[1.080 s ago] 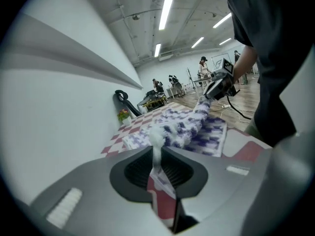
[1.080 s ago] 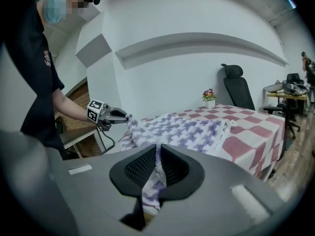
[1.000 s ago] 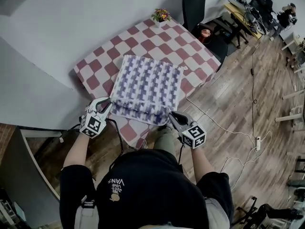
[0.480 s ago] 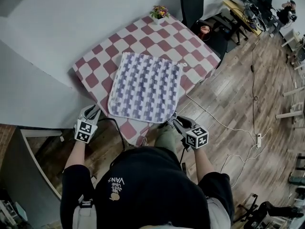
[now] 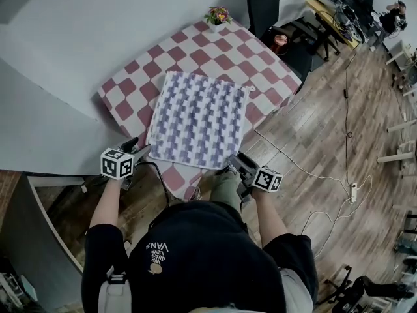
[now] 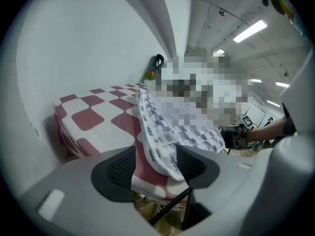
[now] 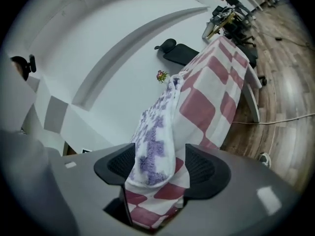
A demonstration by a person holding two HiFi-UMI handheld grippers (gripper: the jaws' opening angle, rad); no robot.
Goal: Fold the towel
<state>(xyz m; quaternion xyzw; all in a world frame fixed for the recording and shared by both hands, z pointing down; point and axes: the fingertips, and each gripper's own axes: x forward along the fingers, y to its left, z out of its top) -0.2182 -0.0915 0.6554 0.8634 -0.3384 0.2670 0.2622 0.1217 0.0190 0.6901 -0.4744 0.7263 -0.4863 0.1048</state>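
At the worktop's [image 5: 195, 51] near edge my left hand-held gripper [image 5: 138, 151] and right hand-held gripper [image 5: 233, 163] just popped open, towel [image 5: 199, 119] corners loose between the jaws, so it's laid flat and I guess the next fold's up.

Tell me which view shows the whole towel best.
The head view: the towel lies there whole, all four edges visible on the checked tablecloth. The left gripper view and the right gripper view each catch only one near corner, seen close and edge-on.
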